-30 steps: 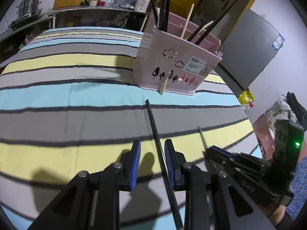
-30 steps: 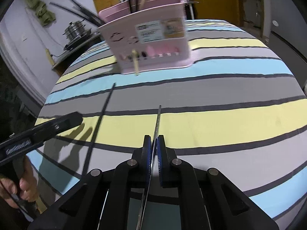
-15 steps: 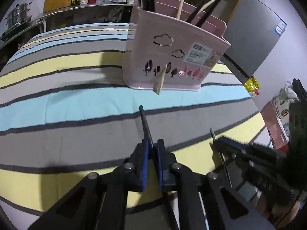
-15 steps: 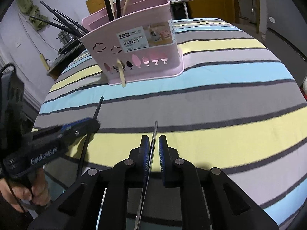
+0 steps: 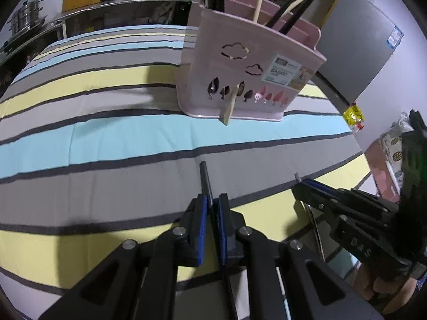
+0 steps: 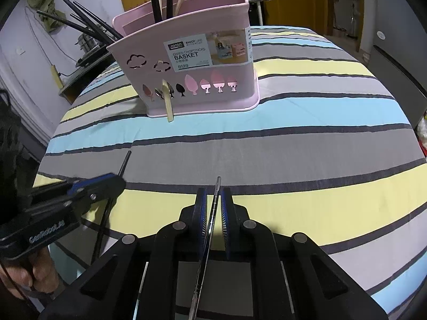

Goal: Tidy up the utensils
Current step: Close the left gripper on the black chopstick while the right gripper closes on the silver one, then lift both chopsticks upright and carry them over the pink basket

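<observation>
Already I had both claws clamped, left gripper point(image 5: 211, 208) on a black chopstick point(image 5: 205, 178), right gripper point(image 6: 213, 202) on a metal chopstick point(image 6: 216, 189), short of the pink chopstick basket point(image 6: 202, 85), whose crowded sticks could deflect either tip.

Striped tablecloth point(image 6: 293, 146) over the table, pink basket point(image 6: 202, 80) on it.

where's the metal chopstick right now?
Clamped in the right gripper: the metal chopstick pokes forward over the yellow stripe of the tablecloth, well short of the pink basket.
</observation>
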### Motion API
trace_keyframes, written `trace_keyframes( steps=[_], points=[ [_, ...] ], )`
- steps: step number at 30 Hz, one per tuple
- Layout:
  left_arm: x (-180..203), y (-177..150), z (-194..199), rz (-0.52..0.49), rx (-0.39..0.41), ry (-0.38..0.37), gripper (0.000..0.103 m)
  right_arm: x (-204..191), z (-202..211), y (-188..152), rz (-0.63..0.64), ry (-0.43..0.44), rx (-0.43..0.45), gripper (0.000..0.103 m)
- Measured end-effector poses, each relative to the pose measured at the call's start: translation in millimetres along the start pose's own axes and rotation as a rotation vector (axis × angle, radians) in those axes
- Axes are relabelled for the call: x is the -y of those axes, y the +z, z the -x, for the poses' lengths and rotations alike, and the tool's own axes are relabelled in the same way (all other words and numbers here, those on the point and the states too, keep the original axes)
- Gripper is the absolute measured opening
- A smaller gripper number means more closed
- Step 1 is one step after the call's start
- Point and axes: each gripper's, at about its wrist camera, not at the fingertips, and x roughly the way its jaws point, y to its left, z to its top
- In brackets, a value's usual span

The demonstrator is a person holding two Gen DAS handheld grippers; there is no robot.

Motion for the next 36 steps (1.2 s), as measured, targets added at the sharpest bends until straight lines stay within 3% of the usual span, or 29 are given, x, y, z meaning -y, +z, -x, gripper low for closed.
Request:
trace_keyframes(
  steps=[10,16,36],
  points=[
    [14,6,-6,-0.066,-0.010,0.071,0.008,-3,-2,2,0.006,-0.016,-0.005,0.005],
    [12,7,7,-0.057,0.003,0.036,0.005,1,10,5,-0.019,0.030,0.013,0.004],
    [30,48,139,-0.095,0.260,-0.033,0.005,-14,114,44,0.020,0.055,0.250,0.004]
  ],
)
